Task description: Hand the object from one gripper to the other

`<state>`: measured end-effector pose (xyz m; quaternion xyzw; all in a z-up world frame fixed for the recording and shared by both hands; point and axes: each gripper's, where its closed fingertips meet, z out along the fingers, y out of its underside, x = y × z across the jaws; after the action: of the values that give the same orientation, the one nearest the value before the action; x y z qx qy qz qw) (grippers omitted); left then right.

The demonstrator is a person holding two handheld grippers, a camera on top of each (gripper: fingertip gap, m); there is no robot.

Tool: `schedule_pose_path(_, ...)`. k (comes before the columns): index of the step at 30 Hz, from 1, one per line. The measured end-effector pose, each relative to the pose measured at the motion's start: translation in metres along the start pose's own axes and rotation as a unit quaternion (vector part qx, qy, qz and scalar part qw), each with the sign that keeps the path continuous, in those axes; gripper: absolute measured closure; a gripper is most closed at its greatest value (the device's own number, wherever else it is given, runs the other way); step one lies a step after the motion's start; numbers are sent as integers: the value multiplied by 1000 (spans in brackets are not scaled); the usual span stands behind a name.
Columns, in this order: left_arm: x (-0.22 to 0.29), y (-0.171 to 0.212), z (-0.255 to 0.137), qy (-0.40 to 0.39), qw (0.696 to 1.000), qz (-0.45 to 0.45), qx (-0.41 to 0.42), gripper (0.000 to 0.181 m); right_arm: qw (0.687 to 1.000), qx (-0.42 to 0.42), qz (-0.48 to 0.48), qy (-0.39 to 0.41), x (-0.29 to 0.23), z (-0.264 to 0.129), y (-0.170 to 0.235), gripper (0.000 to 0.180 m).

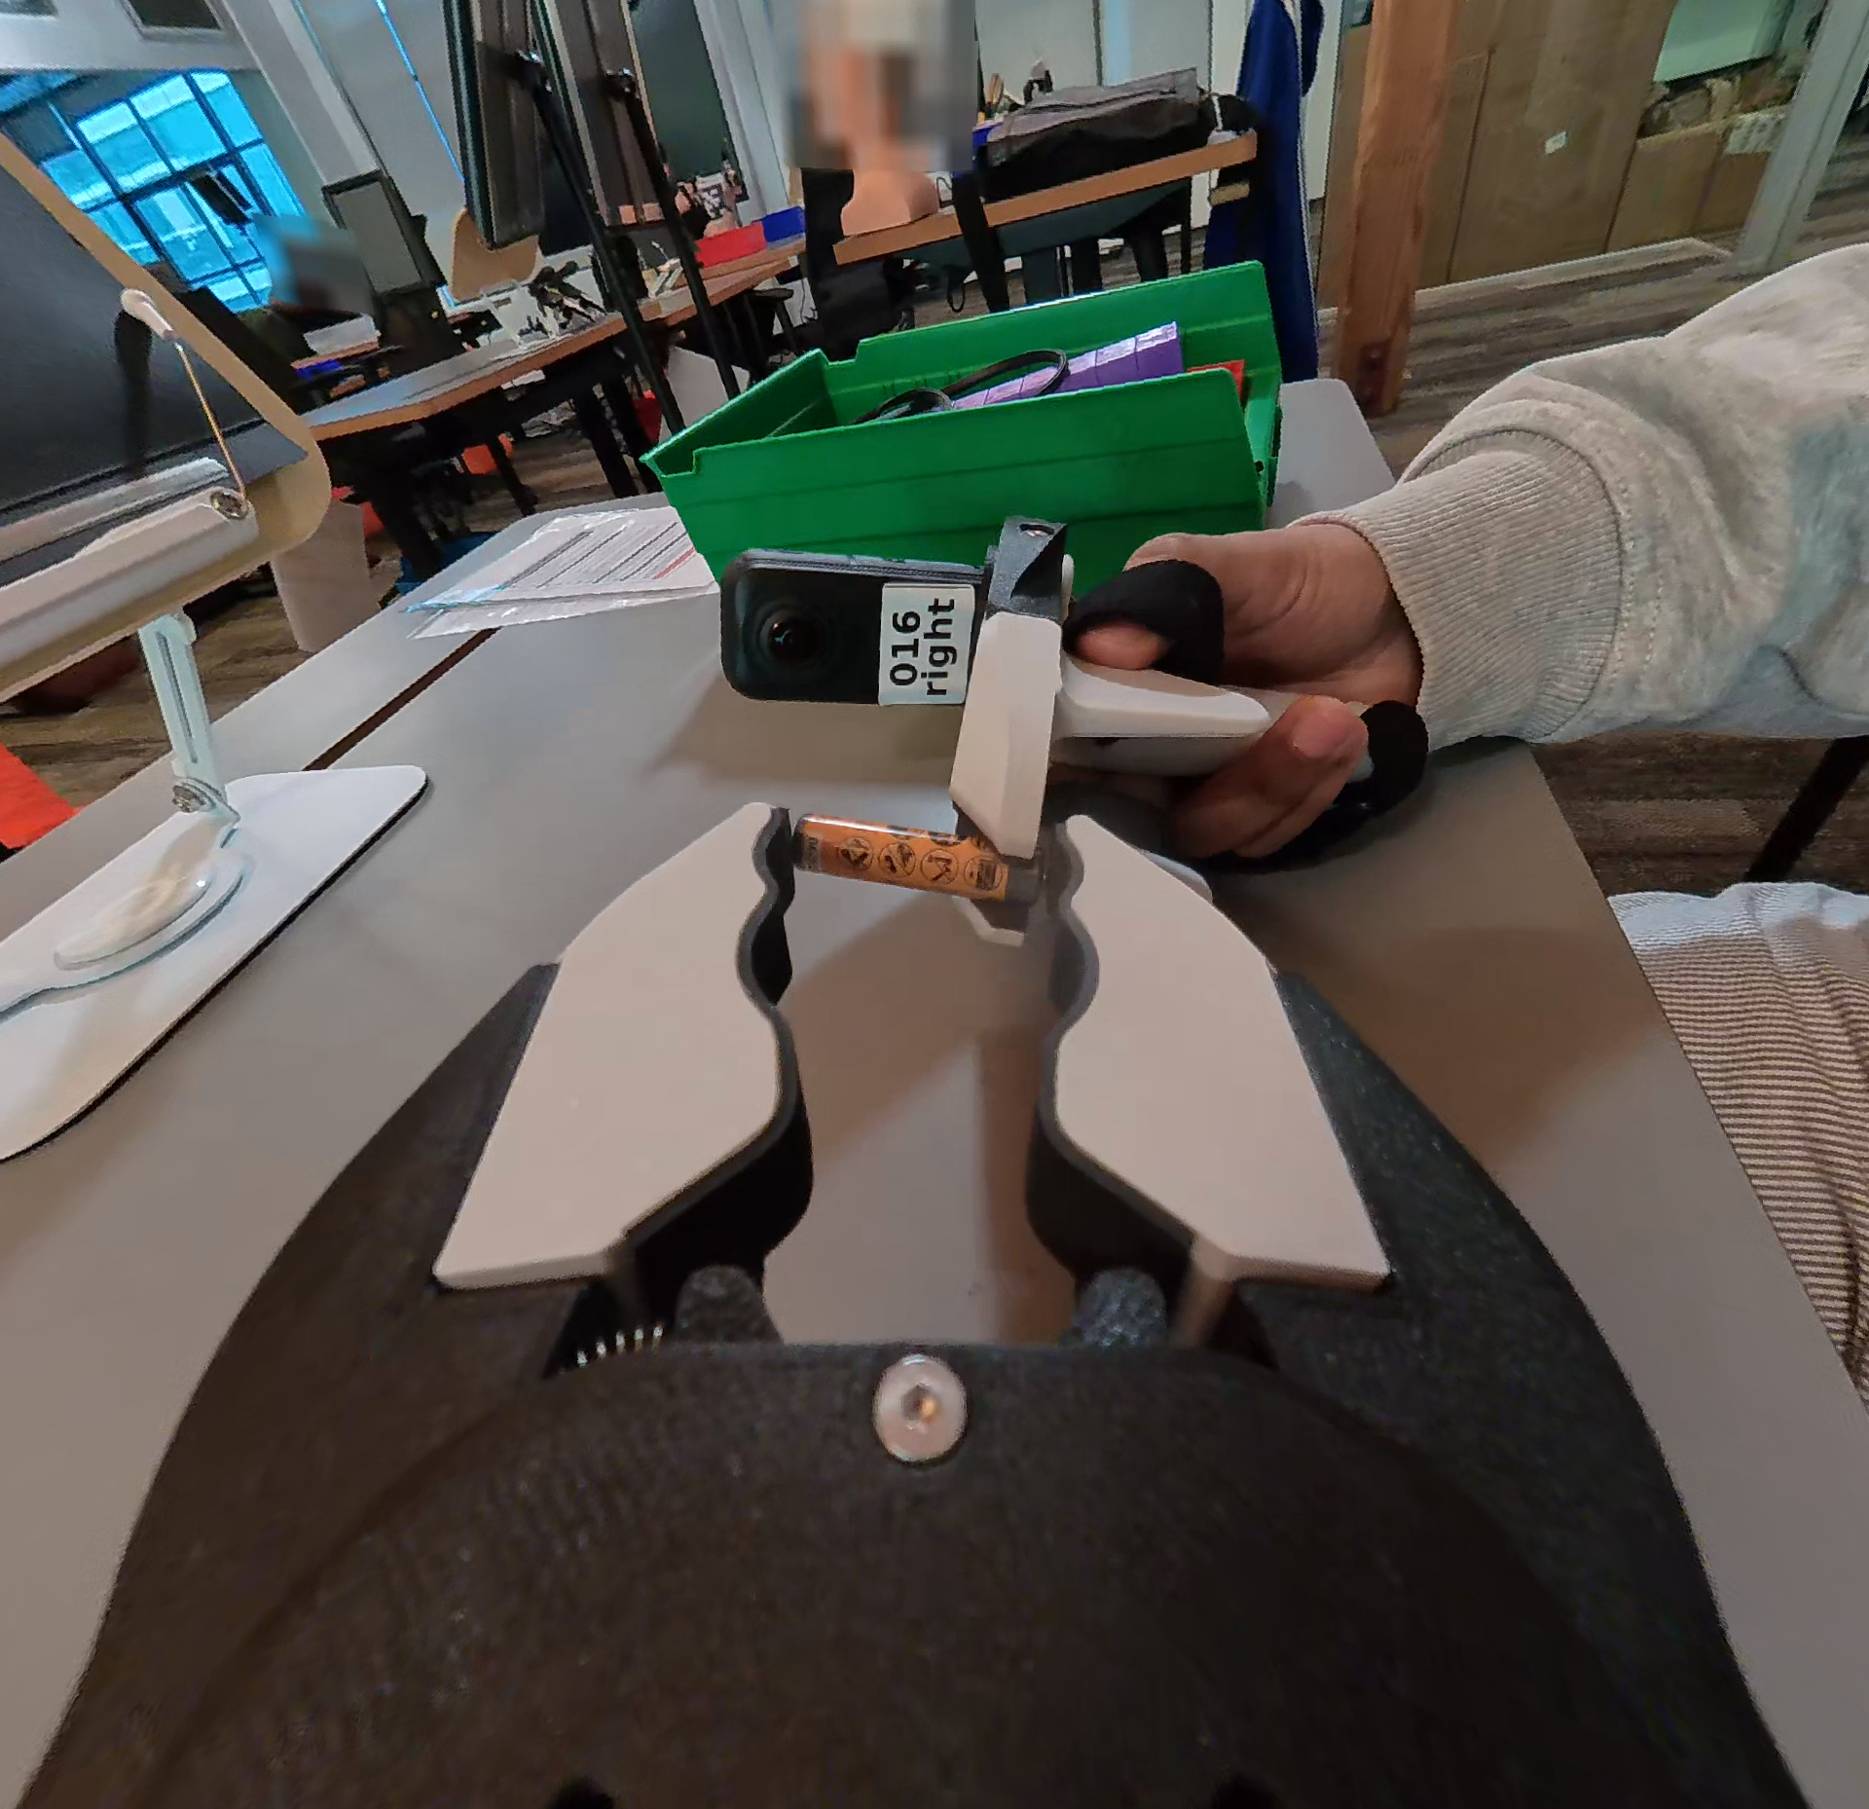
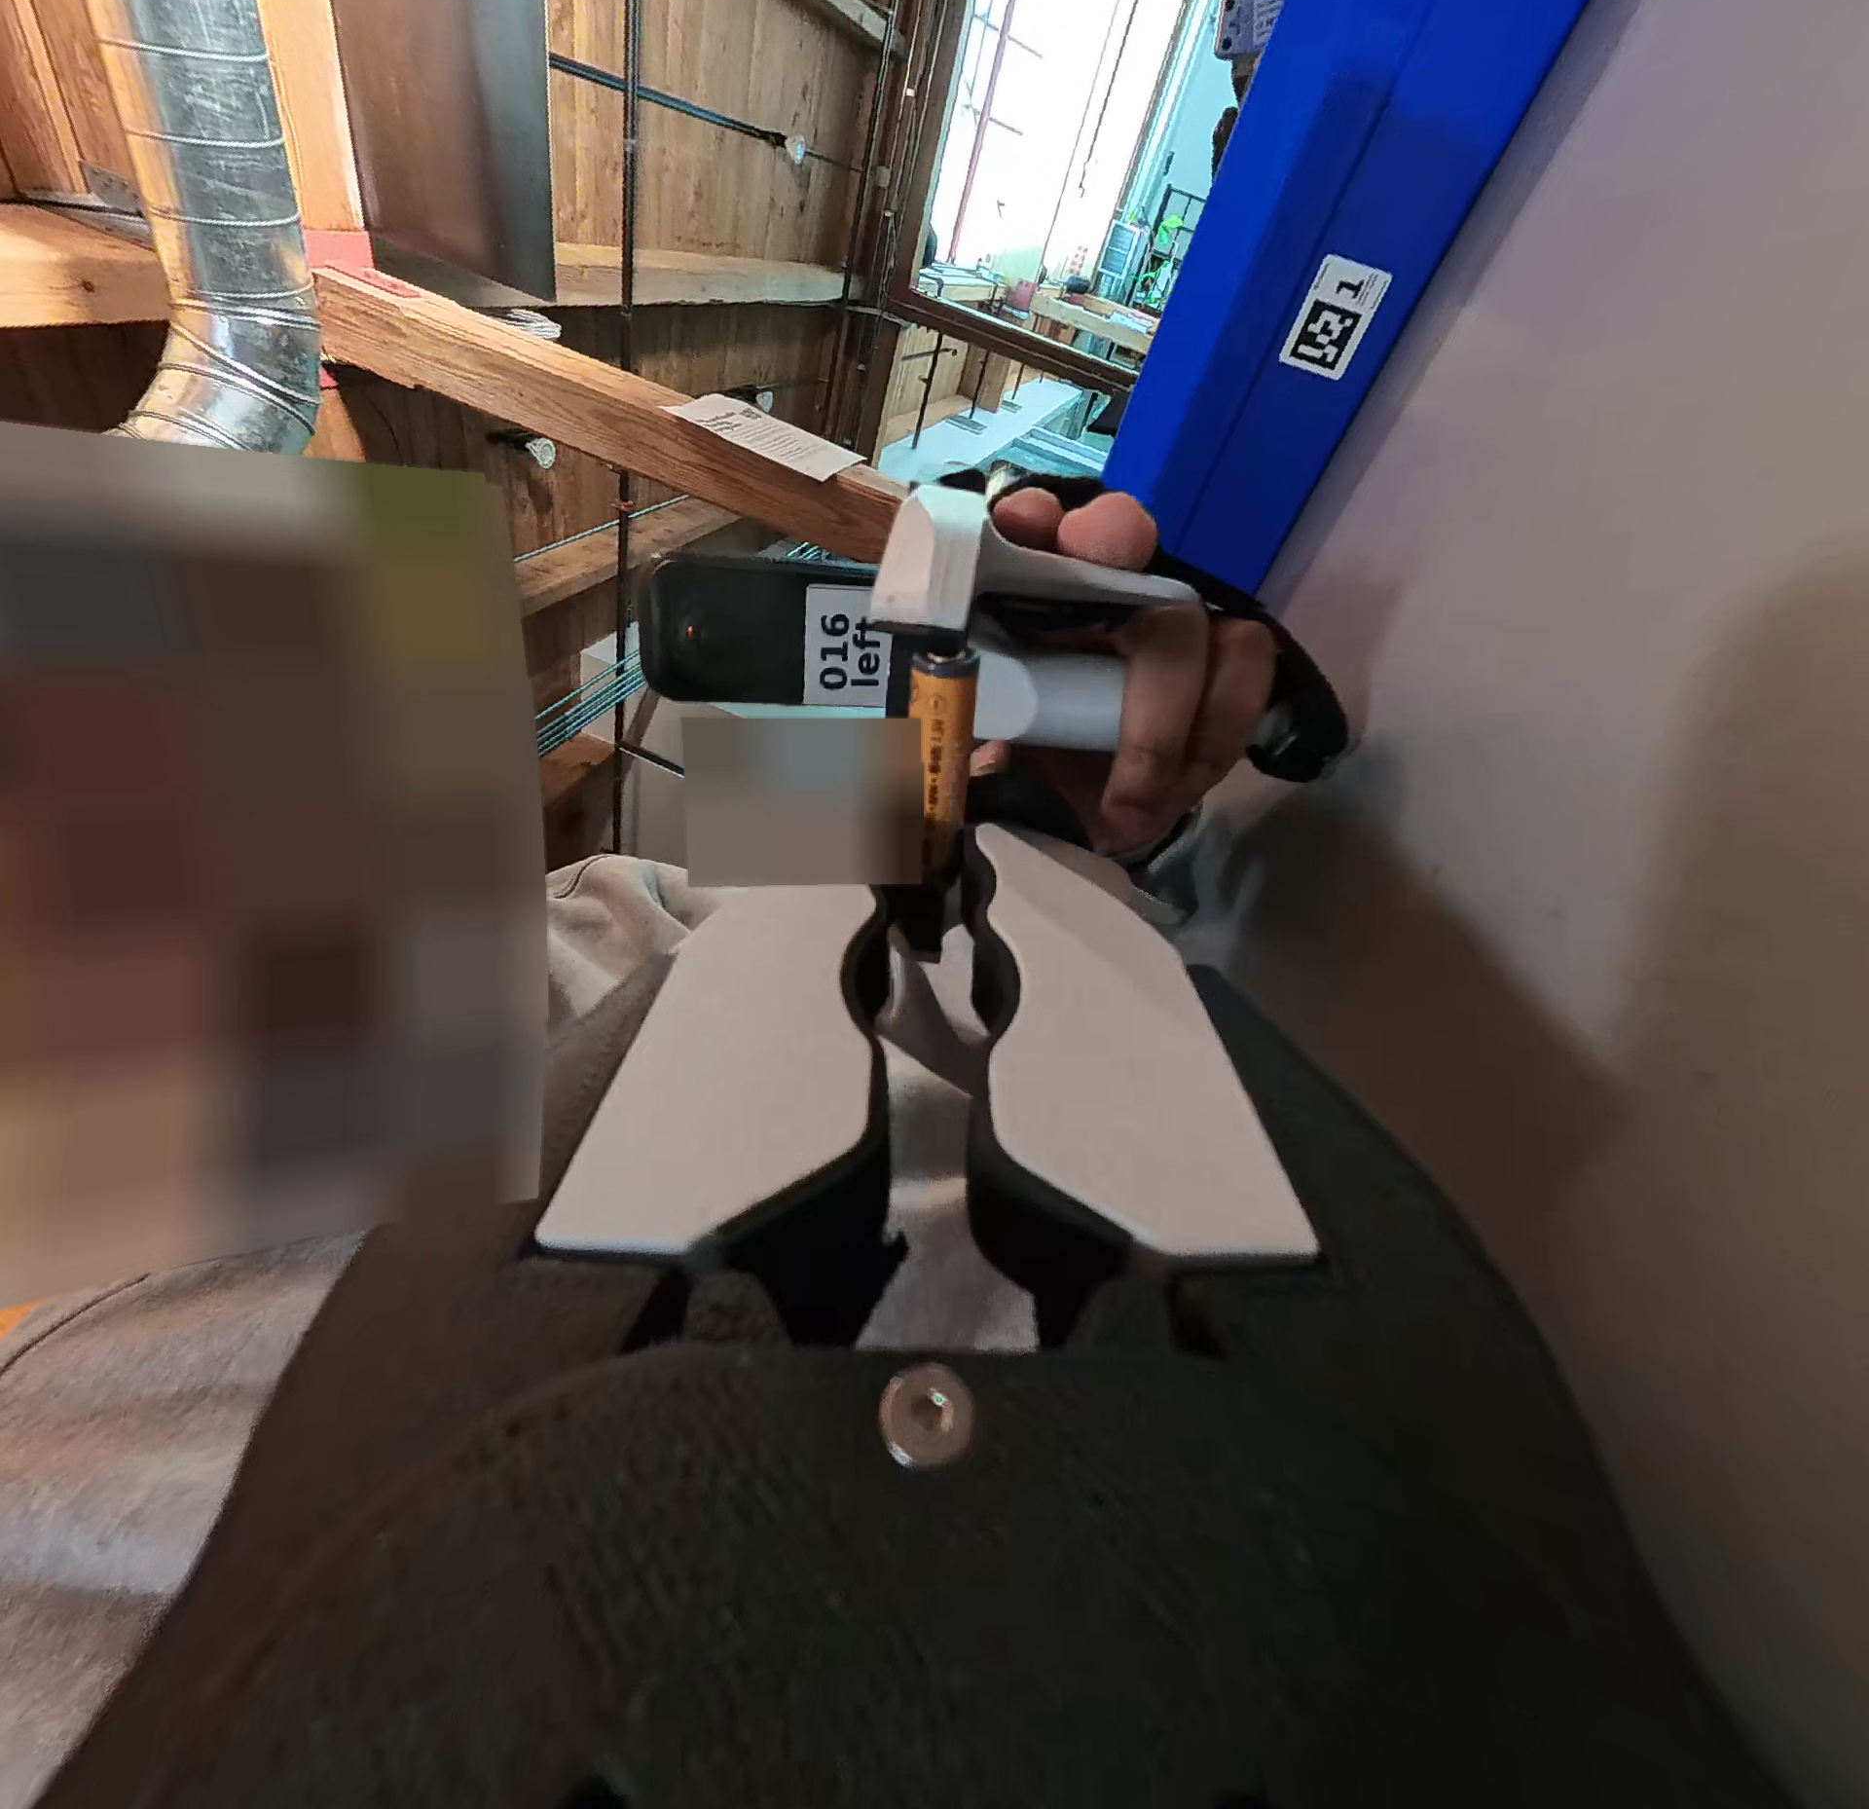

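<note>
Nearest me, my left gripper (image 1: pixel 915 860) has its fingers spread around the far end of the orange battery (image 1: pixel 900 855), while my right gripper (image 2: pixel 936 901) pinches its other end above the counter (image 1: pixel 506 951); releasing early would drop it.

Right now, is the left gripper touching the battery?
Cannot tell. In the left wrist view, the battery tip meets one left gripper finger; no clear gap or contact shows.

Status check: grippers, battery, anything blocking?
Right gripper shut on orange cylindrical battery. Left gripper open, fingertips bracketing its ends. Green plastic bin behind, nothing between.
</note>
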<state>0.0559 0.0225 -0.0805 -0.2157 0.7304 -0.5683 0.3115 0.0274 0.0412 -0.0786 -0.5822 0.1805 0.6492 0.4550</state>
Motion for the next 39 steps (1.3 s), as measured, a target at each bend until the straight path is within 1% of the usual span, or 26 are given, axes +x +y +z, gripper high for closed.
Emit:
schedule_pose_path(1,-1,0,0,-1,1000,-4,0,130,1000,3,-5,0,0,0,-1,168)
schedule_pose_path(3,-5,1,-1,-6,1000,-15,0,131,1000,14,-11,-7,-3,0,-4,160)
schedule_pose_path(6,-16,5,-4,-24,999,-43,-3,132,999,35,-29,-6,-5,-4,-11,156)
schedule_pose_path(8,-21,8,-4,-26,997,-73,-9,132,997,41,-59,18,-3,-6,-14,154)
schedule_pose_path(11,-23,5,-7,-11,992,-122,10,131,987,36,-139,73,-2,-8,-17,150)
schedule_pose_path(15,-21,-4,-8,38,971,-231,54,131,949,56,-279,138,-8,-13,-26,151)
schedule_pose_path(19,-18,-14,-12,109,927,-345,98,131,897,81,-393,183,-17,-21,-36,151)
schedule_pose_path(21,-18,-16,-15,145,895,-405,115,130,863,87,-453,206,-20,-24,-40,150)
schedule_pose_path(23,-19,-16,-17,187,852,-472,124,130,813,73,-525,241,-20,-25,-40,149)
schedule_pose_path(26,-16,-13,-18,248,778,-564,126,131,710,2,-632,309,-7,-23,-34,151)
schedule_pose_path(27,-15,-11,-17,262,760,-582,124,131,675,-26,-659,331,-1,-23,-31,154)
schedule_pose_path(28,-13,-10,-16,271,748,-594,119,131,644,-49,-680,348,5,-21,-29,155)
schedule_pose_path(29,-10,-9,-15,278,744,-598,111,130,620,-67,-694,360,9,-19,-27,155)
schedule_pose_path(30,-6,-7,-13,280,745,-597,98,130,607,-80,-702,364,13,-17,-24,156)
schedule_pose_path(33,1,-3,-8,279,757,-587,72,130,608,-96,-702,360,17,-11,-18,158)
schedule_pose_path(36,1,-5,-7,282,750,-593,79,130,611,-95,-699,360,15,-12,-18,165)
schedule_pose_path(39,1,-5,-7,283,747,-596,81,130,620,-94,-691,360,15,-12,-18,168)
